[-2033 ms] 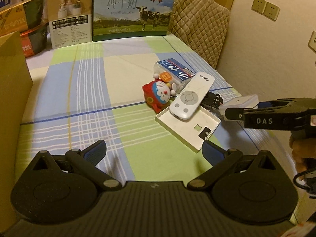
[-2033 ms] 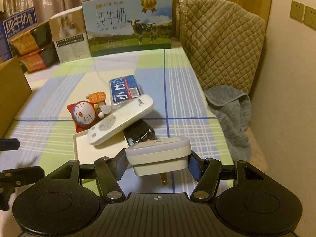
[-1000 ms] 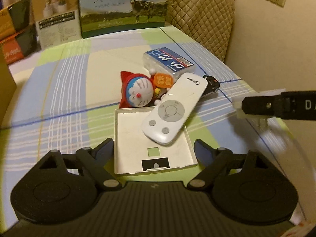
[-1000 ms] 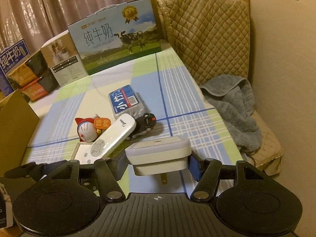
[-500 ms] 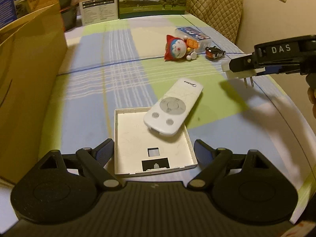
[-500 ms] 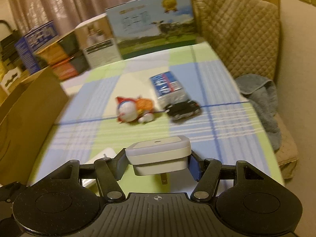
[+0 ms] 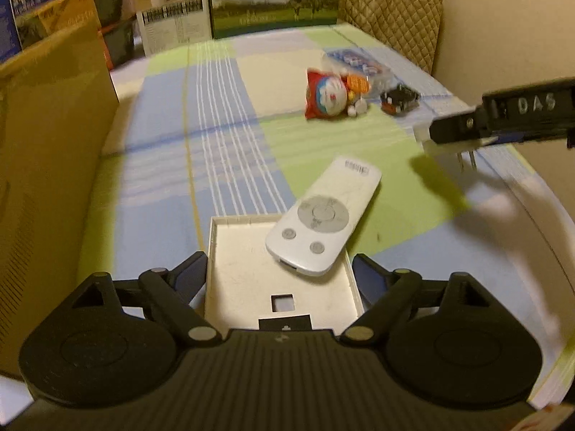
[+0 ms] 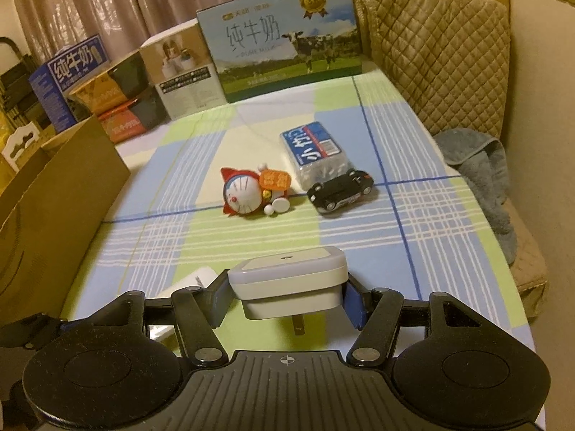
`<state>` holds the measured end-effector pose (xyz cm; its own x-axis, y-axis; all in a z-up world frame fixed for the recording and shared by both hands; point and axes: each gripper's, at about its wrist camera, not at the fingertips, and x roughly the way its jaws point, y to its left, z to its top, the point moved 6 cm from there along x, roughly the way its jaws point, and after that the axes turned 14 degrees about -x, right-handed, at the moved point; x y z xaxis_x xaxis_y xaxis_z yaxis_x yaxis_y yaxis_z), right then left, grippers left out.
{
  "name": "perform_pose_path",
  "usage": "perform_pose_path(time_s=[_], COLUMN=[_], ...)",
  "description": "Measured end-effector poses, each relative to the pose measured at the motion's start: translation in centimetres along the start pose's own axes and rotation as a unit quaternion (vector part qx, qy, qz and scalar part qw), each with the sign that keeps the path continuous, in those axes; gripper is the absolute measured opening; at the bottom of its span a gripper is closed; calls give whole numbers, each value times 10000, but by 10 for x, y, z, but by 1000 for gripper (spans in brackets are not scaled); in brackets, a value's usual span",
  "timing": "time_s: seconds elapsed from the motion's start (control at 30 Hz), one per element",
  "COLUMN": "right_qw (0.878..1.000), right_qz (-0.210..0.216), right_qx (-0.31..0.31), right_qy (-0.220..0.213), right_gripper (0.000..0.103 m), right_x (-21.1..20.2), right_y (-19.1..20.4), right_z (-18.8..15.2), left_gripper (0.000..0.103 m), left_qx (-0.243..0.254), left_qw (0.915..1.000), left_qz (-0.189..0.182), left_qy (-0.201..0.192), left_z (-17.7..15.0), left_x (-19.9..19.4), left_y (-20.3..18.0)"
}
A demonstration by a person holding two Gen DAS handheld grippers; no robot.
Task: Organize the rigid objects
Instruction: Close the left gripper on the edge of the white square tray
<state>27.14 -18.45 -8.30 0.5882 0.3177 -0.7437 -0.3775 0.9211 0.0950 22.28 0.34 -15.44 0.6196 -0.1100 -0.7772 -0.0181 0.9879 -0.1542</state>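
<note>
Left claw [image 7: 280, 274] clamped wide across white tray [image 7: 248, 273], remote [image 7: 323, 215] lying half on tray, well above counter [image 7: 172, 179]. Right claw [image 8: 285, 294] gripped on white plug adapter [image 8: 287, 273], prongs down. Doraemon figure [image 8: 248, 192], toy car [image 8: 339, 190] toward far right edge.

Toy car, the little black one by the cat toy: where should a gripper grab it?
Grab the toy car across its two long sides, around the middle of the body, coming down from above. It sits on its wheels, and the body looks narrow enough for the fingers. Its far end sits close to the clear box, and the cat toy lies to one side, so dropping straight down probably avoids bumping either.
</note>
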Motion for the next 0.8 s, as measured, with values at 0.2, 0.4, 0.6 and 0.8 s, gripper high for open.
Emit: perform_pose_path(time_s=[0.2, 0.4, 0.6, 0.8], right_qw=[10000, 10000, 9999, 9997], right_qz=[-44, -63, -88, -171], right_qx=[79, 19, 54, 142], right_qy=[-29, -9, -5, -82], right_gripper=[59, 59, 59, 59], right_x=[-3, -4, -3, -6], right_y=[-4, -3, -4, -12], right_z=[0, -1, -1, 0], left_gripper=[83, 20, 87, 95], left_qx=[-2, 138, -435, -456], left_qw=[9997, 9998, 9990, 9988], left_qz=[-112, 78, -34, -200], left_qy=[-232, 93, -39, 12], left_z=[16, 2, -6, -10], left_x=[-22, -15, -23, -12], left_y=[-5, 0, 7, -31])
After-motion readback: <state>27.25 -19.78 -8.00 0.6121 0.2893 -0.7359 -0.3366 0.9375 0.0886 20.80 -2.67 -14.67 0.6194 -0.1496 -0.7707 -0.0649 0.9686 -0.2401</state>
